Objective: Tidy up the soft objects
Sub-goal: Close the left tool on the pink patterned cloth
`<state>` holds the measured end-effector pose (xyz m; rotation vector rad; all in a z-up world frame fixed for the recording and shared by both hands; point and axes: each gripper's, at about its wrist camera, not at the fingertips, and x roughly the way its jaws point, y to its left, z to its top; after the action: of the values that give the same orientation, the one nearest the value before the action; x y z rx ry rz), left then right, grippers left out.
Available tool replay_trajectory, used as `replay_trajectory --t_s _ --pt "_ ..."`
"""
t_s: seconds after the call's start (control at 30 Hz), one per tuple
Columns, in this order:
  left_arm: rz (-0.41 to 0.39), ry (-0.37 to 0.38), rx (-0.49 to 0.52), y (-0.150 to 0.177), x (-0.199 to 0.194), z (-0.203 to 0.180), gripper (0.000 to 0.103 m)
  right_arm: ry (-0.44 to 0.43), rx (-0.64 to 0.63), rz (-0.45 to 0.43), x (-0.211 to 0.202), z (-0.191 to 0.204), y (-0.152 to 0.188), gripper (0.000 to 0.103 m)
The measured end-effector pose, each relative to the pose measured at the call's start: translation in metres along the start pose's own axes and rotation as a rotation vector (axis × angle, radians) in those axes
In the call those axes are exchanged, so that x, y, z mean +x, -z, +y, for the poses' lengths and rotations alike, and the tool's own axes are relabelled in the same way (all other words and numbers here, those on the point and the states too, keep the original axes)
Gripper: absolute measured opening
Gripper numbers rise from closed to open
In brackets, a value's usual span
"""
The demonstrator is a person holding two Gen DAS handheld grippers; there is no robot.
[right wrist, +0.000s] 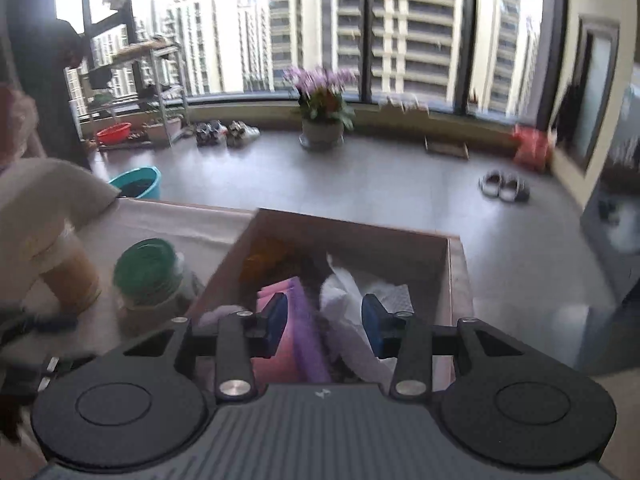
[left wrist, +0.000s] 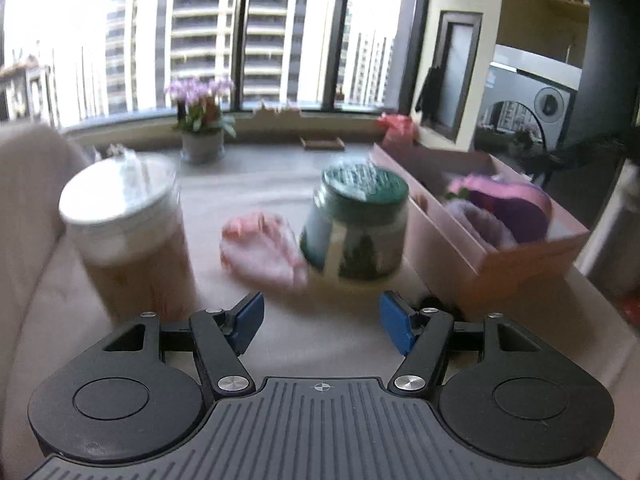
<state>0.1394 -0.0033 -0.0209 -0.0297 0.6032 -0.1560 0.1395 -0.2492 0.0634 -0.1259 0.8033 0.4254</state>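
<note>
A pink soft cloth (left wrist: 262, 246) lies on the table between a tall jar and a green-lidded jar. My left gripper (left wrist: 320, 316) is open and empty, just in front of the cloth. A cardboard box (left wrist: 532, 248) at the right holds pink and purple soft things (left wrist: 508, 208). In the right wrist view my right gripper (right wrist: 324, 320) is open and empty above the same box (right wrist: 456, 280), over a pink and purple cloth (right wrist: 296, 328) and a white cloth (right wrist: 352, 296).
A tall jar with a white lid (left wrist: 128, 232) stands at the left. A green-lidded jar (left wrist: 356, 224) stands beside the box, also in the right wrist view (right wrist: 148, 276). A beige cushion (right wrist: 44, 200) is at the left. A flower pot (right wrist: 322, 128) sits on the floor beyond.
</note>
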Motion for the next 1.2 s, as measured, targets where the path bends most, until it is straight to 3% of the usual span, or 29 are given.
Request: replay_trajectory --t_s 0.17,0.3,0.43,0.53,0.57,0.6,0.63,0.77,1.07,1.2 --pt "0.000 -0.086 0.065 -0.007 0.024 0.004 0.072 -0.066 -0.094 -0.018 -0.022 0.030 0.022 0.044" --pt "0.033 -0.117 0.091 -0.009 0.038 0.007 0.053 -0.108 -0.197 -0.019 -0.031 0.060 0.043 0.044" --pt "0.067 -0.122 0.095 -0.006 0.045 0.009 0.052 -0.168 -0.215 0.021 -0.027 0.081 0.059 0.044" --pt "0.063 -0.110 0.092 -0.003 0.045 0.012 0.047 -0.160 -0.239 0.038 -0.015 0.097 0.070 0.044" --pt "0.060 -0.102 0.088 -0.003 0.044 0.014 0.039 -0.155 -0.245 0.044 -0.009 0.102 0.074 0.044" --pt "0.058 -0.092 0.082 -0.003 0.043 0.015 0.021 -0.154 -0.247 0.050 -0.004 0.106 0.076 0.044" --pt "0.056 -0.089 0.072 -0.003 0.042 0.017 0.017 -0.151 -0.248 0.054 0.001 0.110 0.078 0.044" --pt "0.057 -0.053 -0.003 0.004 0.029 0.028 0.015 -0.148 -0.247 0.056 0.015 0.124 0.084 0.044" --pt "0.098 -0.001 -0.020 0.029 -0.020 0.036 0.013 -0.124 -0.244 0.027 0.027 0.135 0.089 0.047" --pt "0.045 0.040 -0.017 0.026 -0.033 0.037 0.015 -0.112 -0.217 0.001 0.031 0.133 0.099 0.052"
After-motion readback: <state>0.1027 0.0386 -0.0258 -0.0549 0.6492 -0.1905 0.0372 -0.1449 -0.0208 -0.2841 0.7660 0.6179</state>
